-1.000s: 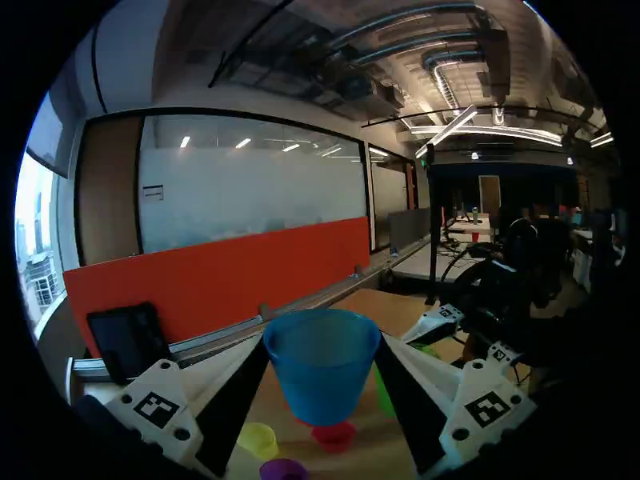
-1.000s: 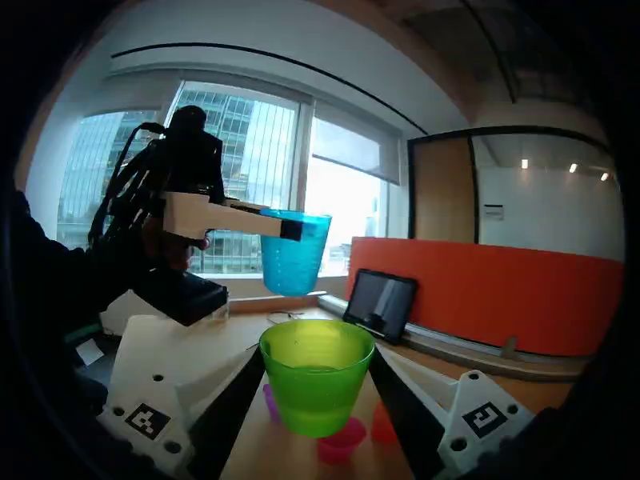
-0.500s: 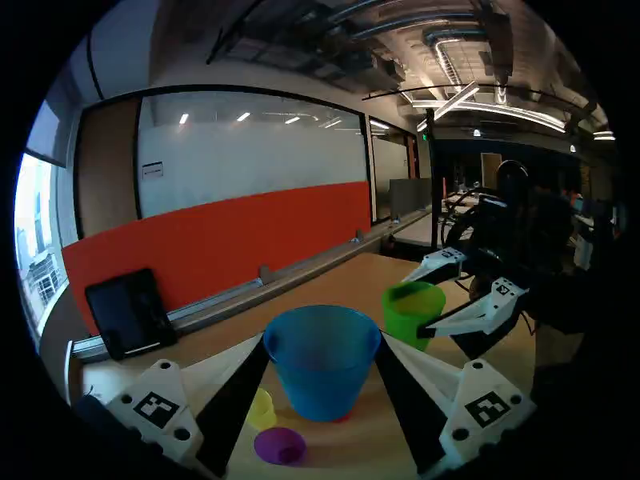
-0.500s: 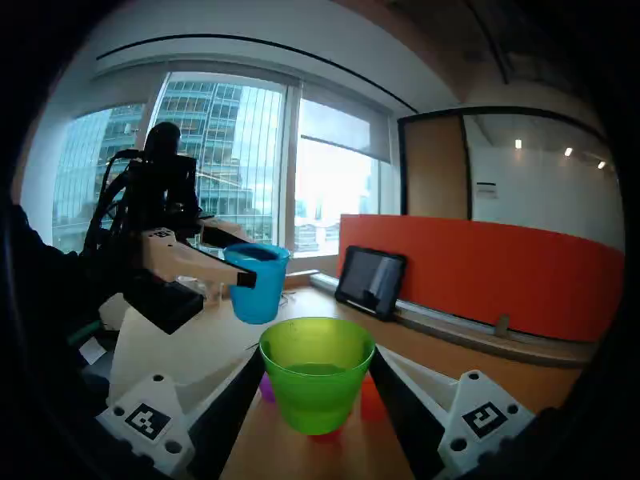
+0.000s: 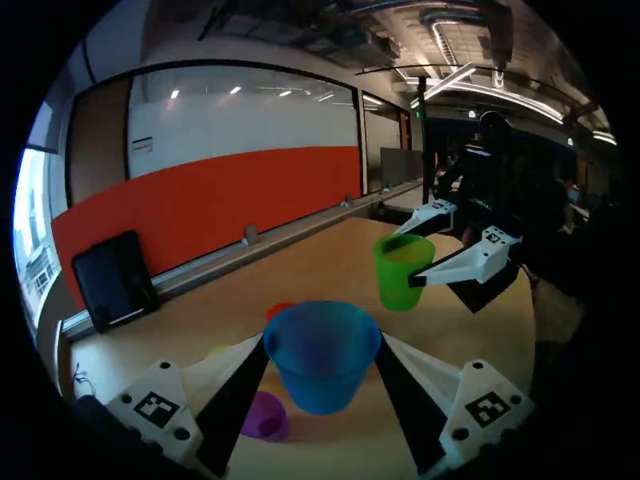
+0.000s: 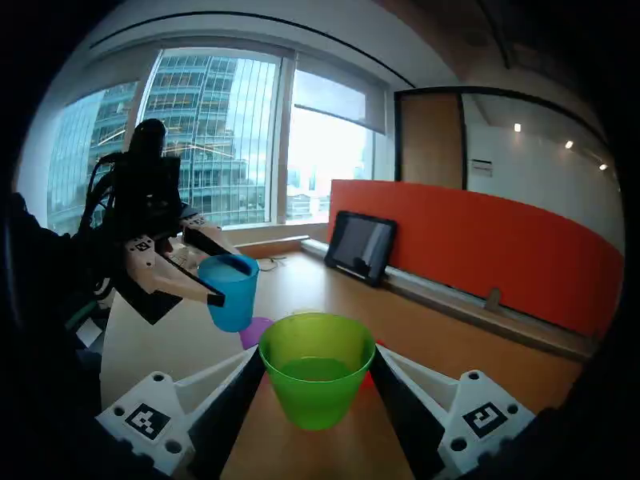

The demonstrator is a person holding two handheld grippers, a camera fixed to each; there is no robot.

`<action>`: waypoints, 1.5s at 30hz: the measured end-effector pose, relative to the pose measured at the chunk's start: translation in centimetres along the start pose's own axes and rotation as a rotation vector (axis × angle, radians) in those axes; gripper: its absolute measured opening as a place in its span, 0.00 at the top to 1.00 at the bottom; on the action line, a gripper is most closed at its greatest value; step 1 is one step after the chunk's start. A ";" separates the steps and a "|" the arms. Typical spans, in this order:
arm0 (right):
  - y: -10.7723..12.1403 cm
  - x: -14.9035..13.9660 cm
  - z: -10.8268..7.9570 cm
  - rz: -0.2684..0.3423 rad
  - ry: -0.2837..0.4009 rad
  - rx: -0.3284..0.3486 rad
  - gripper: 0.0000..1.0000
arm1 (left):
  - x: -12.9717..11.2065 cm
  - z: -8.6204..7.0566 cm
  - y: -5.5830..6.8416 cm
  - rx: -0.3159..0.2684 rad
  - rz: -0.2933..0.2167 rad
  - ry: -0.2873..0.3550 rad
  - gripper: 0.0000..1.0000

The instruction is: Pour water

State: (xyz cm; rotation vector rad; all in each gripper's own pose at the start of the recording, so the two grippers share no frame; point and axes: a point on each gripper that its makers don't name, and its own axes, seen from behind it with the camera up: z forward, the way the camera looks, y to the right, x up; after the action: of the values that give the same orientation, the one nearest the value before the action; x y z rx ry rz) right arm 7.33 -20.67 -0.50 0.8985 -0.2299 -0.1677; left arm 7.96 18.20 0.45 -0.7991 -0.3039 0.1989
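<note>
The left hand-held gripper (image 5: 322, 346) is held level above the tabletop (image 5: 320, 260), its two fingers pressed on either side of a blue plastic cup (image 5: 322, 372). The right hand-held gripper (image 6: 318, 362) is level too, and clamps a green plastic cup (image 6: 318, 388) the same way.

In the left gripper view the right one reaches in from the right, carrying the green cup in the air beyond the blue one, the two apart. In the right gripper view the left one comes in from the left, with a dark sleeve behind it.

Both cups stand upright, long axis vertical, mouths up and narrower bases down. Clear water (image 6: 314, 370) lies low in the green cup. I cannot tell whether the blue cup holds any.

The tabletop is light wood. On it are a small purple cup (image 5: 264, 416), a red one (image 5: 278, 310) and a yellow one (image 5: 216, 350), all partly hidden behind the blue cup and the left fingers. A dark tablet (image 5: 112, 280) leans against an orange partition (image 5: 208, 200) along the far edge. Tall windows (image 6: 216, 160) show glass towers, and strip lights (image 5: 468, 80) hang under an open ceiling.
</note>
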 end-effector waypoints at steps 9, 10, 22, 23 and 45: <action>0.6 -2.1 -0.2 0.013 -0.058 0.000 0.09 | -3.5 1.0 1.6 -0.029 0.015 -0.058 0.11; 0.6 -2.4 -0.2 0.014 -0.064 0.001 0.09 | -3.8 1.1 1.8 -0.031 0.014 -0.063 0.11; 0.6 -5.1 0.0 0.032 -0.128 0.007 0.09 | -7.9 2.5 3.4 -0.071 0.001 -0.132 0.11; 0.6 -5.3 0.0 0.035 -0.132 0.007 0.09 | -8.2 2.6 3.5 -0.075 -0.001 -0.137 0.11; 0.7 -8.9 0.9 0.061 -0.198 0.012 0.09 | -12.1 5.1 4.6 -0.132 0.002 -0.213 0.11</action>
State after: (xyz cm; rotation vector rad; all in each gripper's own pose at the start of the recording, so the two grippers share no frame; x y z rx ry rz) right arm -1.47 -18.79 -0.48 0.8861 -0.4419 -0.1991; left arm -5.40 21.31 -1.90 -0.9107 -0.5212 0.2690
